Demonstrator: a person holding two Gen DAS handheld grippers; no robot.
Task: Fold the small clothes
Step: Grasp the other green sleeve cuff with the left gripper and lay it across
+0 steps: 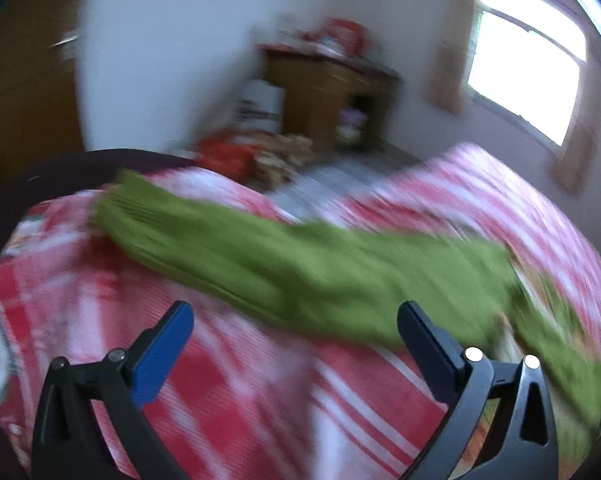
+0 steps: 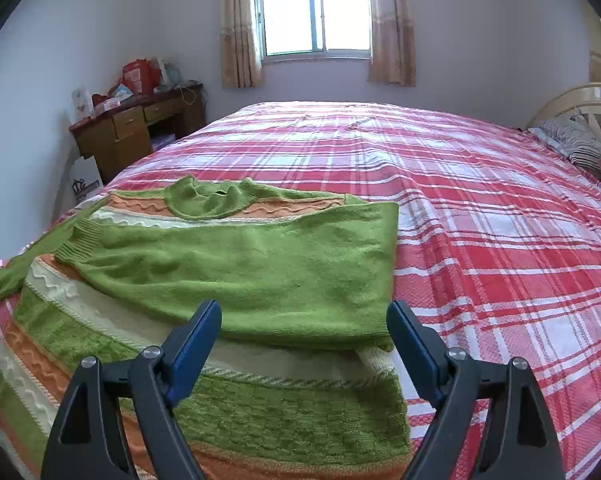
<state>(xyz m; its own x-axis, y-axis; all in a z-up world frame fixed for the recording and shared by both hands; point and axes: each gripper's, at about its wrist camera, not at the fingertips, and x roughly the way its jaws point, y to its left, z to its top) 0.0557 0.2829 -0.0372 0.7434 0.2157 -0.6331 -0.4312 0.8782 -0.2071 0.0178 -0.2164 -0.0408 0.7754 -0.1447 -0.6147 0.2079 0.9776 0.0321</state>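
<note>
A wide bed under a red-and-white plaid cover (image 2: 480,208) carries a green, orange-striped knitted sweater (image 2: 260,264) and a patterned pillow (image 2: 576,140).

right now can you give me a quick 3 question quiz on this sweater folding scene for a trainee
1. True or false: the right gripper is clamped on the green sweater.
2. Which part of the sweater lies folded across its body in the right wrist view? A) a sleeve B) the hem C) the collar
3. Fill in: the sweater lies on a bed with a red and white ____ bedspread.

Key
1. False. Its jaws stand wide apart above the knit, with nothing pinched between them.
2. A. One sleeve lies across the chest, its ribbed cuff toward the picture's left.
3. Plaid, or checked.

The left gripper also shows open jaws, though that view is blurred.
</note>
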